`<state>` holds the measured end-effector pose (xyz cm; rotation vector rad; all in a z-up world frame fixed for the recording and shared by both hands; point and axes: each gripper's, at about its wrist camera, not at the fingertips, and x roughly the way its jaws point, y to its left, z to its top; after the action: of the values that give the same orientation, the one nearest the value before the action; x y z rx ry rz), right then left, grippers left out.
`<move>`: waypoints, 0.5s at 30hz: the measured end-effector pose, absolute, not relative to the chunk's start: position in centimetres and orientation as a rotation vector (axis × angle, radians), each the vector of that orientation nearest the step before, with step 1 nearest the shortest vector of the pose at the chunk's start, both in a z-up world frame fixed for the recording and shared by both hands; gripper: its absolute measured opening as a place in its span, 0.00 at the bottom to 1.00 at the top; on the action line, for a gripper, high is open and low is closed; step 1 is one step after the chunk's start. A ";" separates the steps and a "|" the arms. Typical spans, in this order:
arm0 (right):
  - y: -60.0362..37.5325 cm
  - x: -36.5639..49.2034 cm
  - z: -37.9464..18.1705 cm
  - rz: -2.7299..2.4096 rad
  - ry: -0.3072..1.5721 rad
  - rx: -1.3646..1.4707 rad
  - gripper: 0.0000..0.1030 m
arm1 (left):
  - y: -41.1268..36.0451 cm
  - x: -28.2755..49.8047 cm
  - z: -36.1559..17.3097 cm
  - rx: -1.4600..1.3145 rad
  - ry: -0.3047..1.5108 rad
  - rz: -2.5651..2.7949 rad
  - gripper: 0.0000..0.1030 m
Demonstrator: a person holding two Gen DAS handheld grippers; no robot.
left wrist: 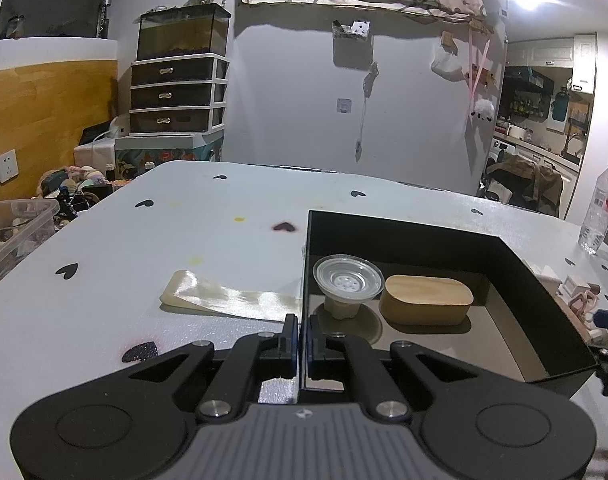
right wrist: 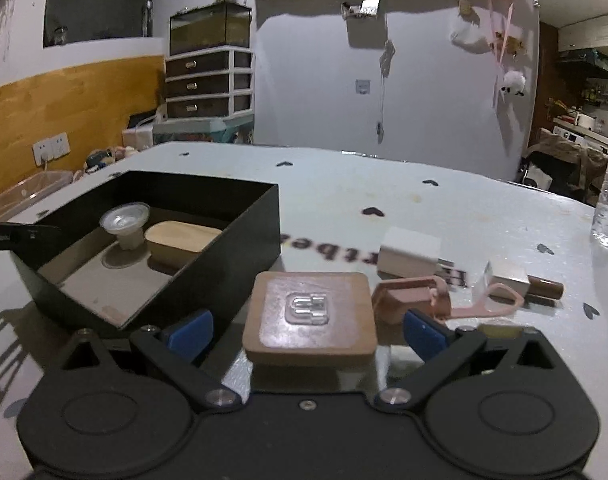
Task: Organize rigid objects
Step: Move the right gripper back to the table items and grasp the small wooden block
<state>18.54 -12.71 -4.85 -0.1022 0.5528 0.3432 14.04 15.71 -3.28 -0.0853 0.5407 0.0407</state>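
- Left gripper (left wrist: pixel 303 338) clamped tight on the near wall of the black box (left wrist: pixel 516 258), one blue pad on each side of the thin edge.
- Right gripper (right wrist: pixel 308 330) spread wide, blue pads standing either side of the square wooden block (right wrist: pixel 310 316) without touching it; nothing held.
- Square wooden block lying flat on the white table (right wrist: pixel 444 208), just outside the box's right wall, a small clear plastic hook stuck on its top face.
- Inside the box: a clear funnel-shaped cup (left wrist: pixel 349 280) upright in the far left corner, an oval wooden box (left wrist: pixel 426 298) just beside it on the right.
- Right of the block, close together on the table: a pink plastic piece (right wrist: pixel 418 298), a white cube (right wrist: pixel 410 256), a second small white block with a brown stick (right wrist: pixel 544 286) at its end.
- Shiny strip of clear film (left wrist: pixel 228 296) flat on the table left of the box.
- Water bottle (left wrist: pixel 600 208) upright near the far right table edge.
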 end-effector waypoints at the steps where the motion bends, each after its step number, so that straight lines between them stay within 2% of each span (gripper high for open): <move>1: -12.6 19.0 -4.9 0.347 0.562 -0.101 0.99 | 15.7 14.1 -3.3 -0.084 0.541 0.043 0.03; 7: -13.2 20.8 -5.0 0.423 0.604 -0.085 0.97 | 15.6 14.2 -3.3 -0.081 0.542 0.042 0.04; 15: -13.8 21.9 -5.6 0.484 0.644 -0.085 0.82 | 15.5 14.2 -3.3 -0.082 0.542 0.041 0.04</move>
<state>21.90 -13.83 -5.58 -0.0852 0.6438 0.4839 14.20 15.55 -3.27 -0.0823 0.5418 0.0406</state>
